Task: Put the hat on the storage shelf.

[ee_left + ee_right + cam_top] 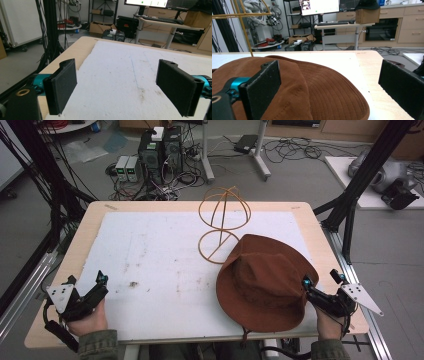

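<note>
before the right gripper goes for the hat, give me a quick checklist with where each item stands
1. Right gripper open: ok, jaws wide apart.
2. Nothing between its jaws: not ok, the brown hat brim already lies between them, unclamped.
3. Left gripper open, nothing in it: ok.
4. Hat lying flat on the white mat: ok.
5. Wire hat stand upright and bare: ok.
6. Path from hat to stand clear: ok, as far as the high view shows.

hat: near brim running off the bottom edge in the right gripper view | wire stand: top being cut off there | worktop under hat: being hidden
</note>
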### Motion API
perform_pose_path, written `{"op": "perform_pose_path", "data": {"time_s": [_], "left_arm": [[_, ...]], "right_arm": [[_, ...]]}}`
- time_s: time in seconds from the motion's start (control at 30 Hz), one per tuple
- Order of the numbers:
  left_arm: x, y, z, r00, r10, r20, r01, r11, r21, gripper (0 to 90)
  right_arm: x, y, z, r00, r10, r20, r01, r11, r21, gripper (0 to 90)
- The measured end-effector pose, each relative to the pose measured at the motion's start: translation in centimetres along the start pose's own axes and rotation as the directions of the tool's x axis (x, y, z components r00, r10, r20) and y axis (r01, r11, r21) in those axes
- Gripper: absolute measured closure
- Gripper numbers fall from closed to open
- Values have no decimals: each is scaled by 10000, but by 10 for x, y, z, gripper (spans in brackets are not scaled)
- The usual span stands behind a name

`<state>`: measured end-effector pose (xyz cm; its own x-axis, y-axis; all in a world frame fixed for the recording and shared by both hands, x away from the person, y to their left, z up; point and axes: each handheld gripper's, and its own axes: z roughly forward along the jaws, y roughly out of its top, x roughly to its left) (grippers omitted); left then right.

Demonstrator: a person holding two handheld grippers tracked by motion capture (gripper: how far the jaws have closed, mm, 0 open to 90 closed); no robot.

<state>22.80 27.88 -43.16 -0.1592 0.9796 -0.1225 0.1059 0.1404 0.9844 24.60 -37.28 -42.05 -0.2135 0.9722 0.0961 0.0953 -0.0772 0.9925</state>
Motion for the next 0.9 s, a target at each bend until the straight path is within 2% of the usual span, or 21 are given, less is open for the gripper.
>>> {"op": "perform_pose_path", "data": {"time_s": [0.07,0.13,0.2,0.27,0.33,0.4,0.47,0.5,0.57,0.63,0.67,0.73,0.77,0.83,0.87,0.9], "left_arm": [[0,0,0,10000,-14,-8,14,10000,13,171],[1,0,-1,10000,-1,-19,1,10000,34,171],[1,0,0,10000,-27,-31,27,10000,19,171],[2,0,0,10000,-40,-39,40,10000,29,171],[2,0,-1,10000,-30,-75,30,10000,48,172],[3,0,-1,10000,-19,-73,20,9999,102,173],[3,-1,-1,9999,-66,-102,68,9999,132,173],[4,-1,-1,9999,-105,-115,107,9998,144,174],[5,-1,-1,9998,-139,-138,141,9997,177,175],[6,-1,-2,9997,-171,-192,175,9997,179,177],[7,-1,-2,9996,-211,-203,214,9996,173,177],[9,-1,-3,9992,-286,-265,290,9994,173,177],[10,-1,-3,9992,-312,-268,318,9993,194,178],[11,-1,-3,9988,-387,-302,392,9991,173,178],[11,-1,-4,9987,-391,-311,397,9990,182,178],[10,-1,-4,9989,-368,-292,374,9991,207,178]], "right_arm": [[-1,3,0,9998,13,-177,-13,10000,-3,34],[-1,7,1,9977,128,-665,-114,9997,212,34],[-2,12,4,9913,-90,-1311,162,9984,542,34],[-1,16,9,9785,-487,-2006,726,9909,1137,34],[1,17,13,9567,-1014,-2729,1521,9734,1713,34],[3,17,18,9260,-1445,-3487,2349,9438,2326,34],[7,16,22,8934,-1796,-4119,3163,9025,2925,35],[10,15,24,8801,-1966,-4322,3498,8839,3103,35],[13,15,28,8562,-2185,-4681,3991,8552,3308,35],[14,16,30,8345,-2335,-4991,4443,8210,3587,42],[14,17,30,8289,-2374,-5065,4603,8040,3765,42],[11,18,32,8212,-2428,-5164,4811,7812,3977,43],[10,19,33,8246,-2440,-5104,4841,7710,4137,43],[8,18,36,8234,-2444,-5121,4986,7423,4476,44],[8,17,38,8226,-2409,-5150,5054,7248,4682,48],[8,15,40,8230,-2365,-5164,5124,7015,4954,49]]}}
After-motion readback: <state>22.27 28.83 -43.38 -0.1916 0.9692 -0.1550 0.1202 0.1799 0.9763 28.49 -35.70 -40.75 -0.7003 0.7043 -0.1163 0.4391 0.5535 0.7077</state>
